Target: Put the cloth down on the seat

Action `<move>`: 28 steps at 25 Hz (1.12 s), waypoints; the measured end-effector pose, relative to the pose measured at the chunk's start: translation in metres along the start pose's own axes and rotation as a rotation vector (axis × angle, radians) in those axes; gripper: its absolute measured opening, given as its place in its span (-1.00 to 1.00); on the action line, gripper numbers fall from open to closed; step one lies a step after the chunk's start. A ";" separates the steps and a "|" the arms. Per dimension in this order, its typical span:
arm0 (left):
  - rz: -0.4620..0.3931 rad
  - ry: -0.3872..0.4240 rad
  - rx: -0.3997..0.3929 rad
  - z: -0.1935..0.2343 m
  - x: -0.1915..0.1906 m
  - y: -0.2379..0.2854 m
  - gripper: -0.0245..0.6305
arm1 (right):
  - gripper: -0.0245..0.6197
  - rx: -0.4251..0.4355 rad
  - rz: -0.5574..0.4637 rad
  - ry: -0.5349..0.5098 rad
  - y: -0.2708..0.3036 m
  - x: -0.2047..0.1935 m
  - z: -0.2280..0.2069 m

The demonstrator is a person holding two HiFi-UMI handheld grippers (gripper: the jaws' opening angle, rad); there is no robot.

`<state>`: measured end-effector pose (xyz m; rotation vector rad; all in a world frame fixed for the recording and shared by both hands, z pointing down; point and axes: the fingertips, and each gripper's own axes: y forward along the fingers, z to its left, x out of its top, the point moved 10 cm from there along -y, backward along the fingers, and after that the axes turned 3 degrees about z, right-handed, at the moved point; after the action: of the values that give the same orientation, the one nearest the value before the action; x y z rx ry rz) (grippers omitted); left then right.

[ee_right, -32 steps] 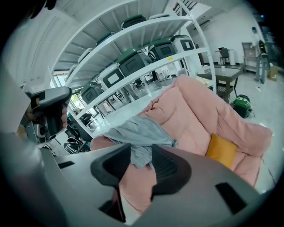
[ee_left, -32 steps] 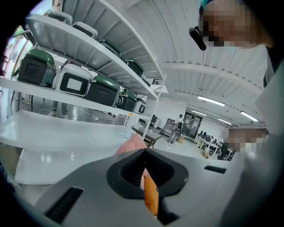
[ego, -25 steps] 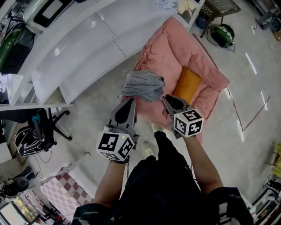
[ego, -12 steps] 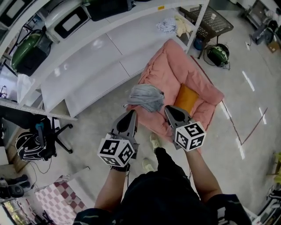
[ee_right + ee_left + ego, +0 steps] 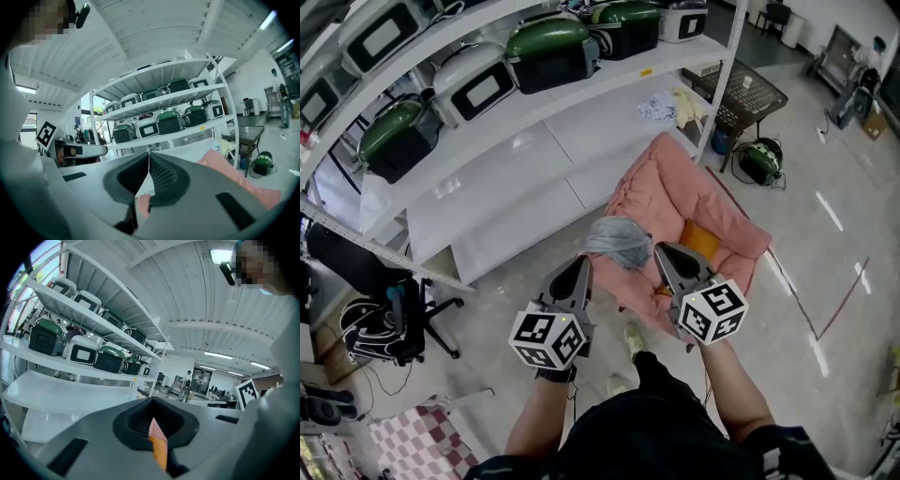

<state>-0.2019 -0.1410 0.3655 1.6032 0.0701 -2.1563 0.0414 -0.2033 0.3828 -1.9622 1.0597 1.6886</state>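
Note:
The grey cloth [image 5: 619,242] lies crumpled on the near left edge of the pink padded seat [image 5: 712,202], beside an orange cushion [image 5: 701,238]. In the head view my left gripper [image 5: 581,264] is just short of the cloth, shut and empty. My right gripper [image 5: 664,251] is to the cloth's right, over the seat's front edge, also shut with nothing in it. The left gripper view shows my left gripper [image 5: 151,401] with its jaws together and a sliver of orange behind them. In the right gripper view my right gripper [image 5: 149,155] points at the shelves, the pink seat [image 5: 236,180] at its right.
A white shelf rack [image 5: 534,141] with several green and white cases [image 5: 551,45] stands behind the seat. A black mesh table [image 5: 748,94] and a green object [image 5: 761,159] are at the far right. An office chair [image 5: 389,319] stands left. My shoe [image 5: 635,336] is on the floor below the grippers.
The cloth stays on the seat. Both grippers have drawn a little back from it, and the head view has tilted up so that the shelves with the cases show.

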 end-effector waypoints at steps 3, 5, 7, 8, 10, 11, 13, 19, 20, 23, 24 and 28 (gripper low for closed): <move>-0.027 0.009 -0.002 -0.005 0.011 -0.015 -0.91 | -0.90 0.003 -0.033 -0.033 -0.011 0.016 0.011; -0.043 0.013 -0.003 -0.007 0.018 -0.024 -0.91 | -0.90 0.005 -0.055 -0.046 -0.018 0.026 0.018; -0.058 0.022 0.000 -0.009 0.025 -0.032 -0.91 | -0.90 0.005 -0.077 -0.059 -0.024 0.034 0.025; -0.064 0.029 0.001 -0.010 0.029 -0.035 -0.91 | -0.90 0.004 -0.087 -0.065 -0.027 0.038 0.028; -0.072 0.047 0.003 -0.013 0.035 -0.042 -0.91 | -0.90 -0.001 -0.110 -0.074 -0.033 0.044 0.034; -0.076 0.056 0.003 -0.014 0.038 -0.045 -0.91 | -0.91 -0.004 -0.120 -0.078 -0.036 0.046 0.037; -0.089 0.070 0.000 -0.018 0.045 -0.053 -0.91 | -0.91 -0.011 -0.140 -0.086 -0.042 0.051 0.042; -0.144 0.095 0.001 -0.026 0.063 -0.078 -0.91 | -0.91 -0.019 -0.184 -0.114 -0.057 0.066 0.057; -0.151 0.098 0.004 -0.026 0.064 -0.081 -0.91 | -0.91 -0.019 -0.188 -0.117 -0.059 0.067 0.059; -0.167 0.107 0.016 -0.025 0.067 -0.090 -0.91 | -0.91 -0.013 -0.189 -0.127 -0.060 0.066 0.066; -0.169 0.109 0.019 -0.026 0.066 -0.092 -0.91 | -0.91 -0.013 -0.187 -0.130 -0.060 0.065 0.068; -0.169 0.111 0.022 -0.028 0.064 -0.098 -0.91 | -0.91 -0.018 -0.195 -0.136 -0.064 0.064 0.073</move>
<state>-0.2282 -0.0655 0.2762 1.7865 0.2249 -2.1966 0.0378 -0.1310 0.2918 -1.8640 0.7817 1.7018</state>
